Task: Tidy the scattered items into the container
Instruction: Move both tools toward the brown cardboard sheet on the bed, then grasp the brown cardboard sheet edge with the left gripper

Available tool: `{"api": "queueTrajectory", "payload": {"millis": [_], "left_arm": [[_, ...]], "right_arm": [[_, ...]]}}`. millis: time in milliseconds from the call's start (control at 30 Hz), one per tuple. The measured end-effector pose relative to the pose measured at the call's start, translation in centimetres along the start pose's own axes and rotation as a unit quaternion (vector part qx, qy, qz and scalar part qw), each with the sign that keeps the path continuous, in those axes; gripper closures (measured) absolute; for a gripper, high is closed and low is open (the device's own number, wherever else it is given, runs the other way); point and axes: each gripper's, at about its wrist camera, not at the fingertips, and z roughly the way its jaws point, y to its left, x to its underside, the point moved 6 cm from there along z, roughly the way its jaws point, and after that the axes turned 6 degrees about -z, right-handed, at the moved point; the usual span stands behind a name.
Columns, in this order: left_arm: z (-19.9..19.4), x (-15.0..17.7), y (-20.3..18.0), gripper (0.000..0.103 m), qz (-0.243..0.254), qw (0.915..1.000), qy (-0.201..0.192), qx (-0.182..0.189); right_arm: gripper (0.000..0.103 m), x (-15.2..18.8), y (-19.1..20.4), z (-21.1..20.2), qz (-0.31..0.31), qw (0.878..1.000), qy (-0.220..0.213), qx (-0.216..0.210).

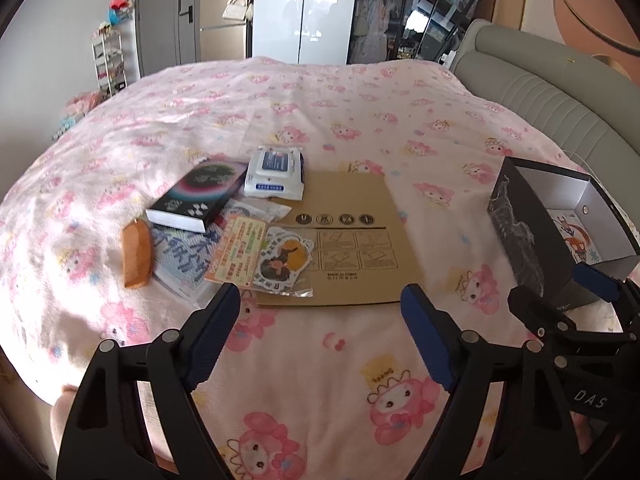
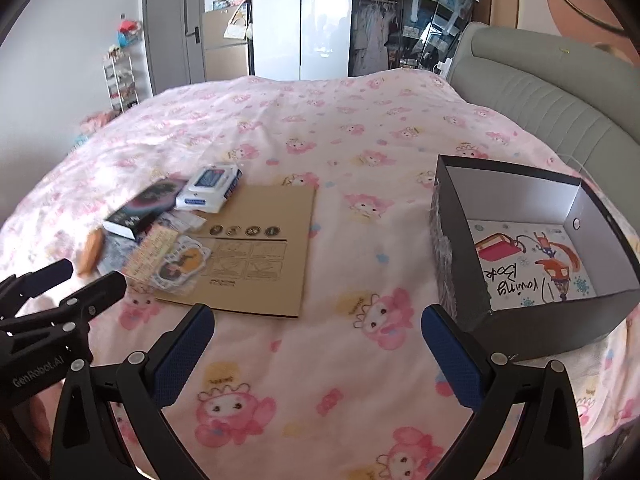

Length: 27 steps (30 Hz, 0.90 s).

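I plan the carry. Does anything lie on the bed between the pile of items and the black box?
Nothing visible blocks it. Between the pile and the black box lies only bare blanket; the flat cardboard lies beside the pile.

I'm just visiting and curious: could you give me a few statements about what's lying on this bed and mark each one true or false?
1. The dark box is empty. False: a drawing book lies inside.
2. The wet wipes pack partly overlaps the flat cardboard sheet. True.
3. The orange comb is already in the box. False: it lies on the pink blanket, beside the black book.
4. The left gripper holds nothing; its jaws are apart. True.
5. The right gripper grips a sticker. False: nothing between its jaws.
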Motion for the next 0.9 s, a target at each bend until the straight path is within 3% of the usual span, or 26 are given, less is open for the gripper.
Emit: {"api": "queueTrajectory", "payload": {"millis": [200,433,633,667,800,900], "left_arm": [[2.6,1.1,1.5,0.022,-0.017,0.9994,0.029,-0.003],[5.8,2.8,3.3,0.033,-0.038,0.9972,0.064,-0.005],[9.2,3.5,4.5,0.043,-0.069,0.9931,0.094,0.008],[9.6,3.5,4.6,0.044,-0.075,0.9923,0.098,0.013],[11.4,3.6,4.9,0.045,-0.089,0.9900,0.107,0.023],[12.8,3.7,4.5,0.045,-0.094,0.9879,0.118,0.033]], "right_arm": [[0.000,0.8,0.2,2.0,-0.010,1.000,0.016,-0.010],[0.001,1.6,1.5,6.5,-0.033,0.997,0.046,-0.047],[0.013,1.2,3.0,9.8,-0.050,0.994,0.062,-0.077],[0.019,1.1,3.0,10.4,-0.047,0.993,0.065,-0.083],[0.035,1.8,3.0,12.8,-0.033,0.991,0.092,-0.094],[0.041,2.5,2.9,14.6,-0.022,0.988,0.112,-0.106]]}}
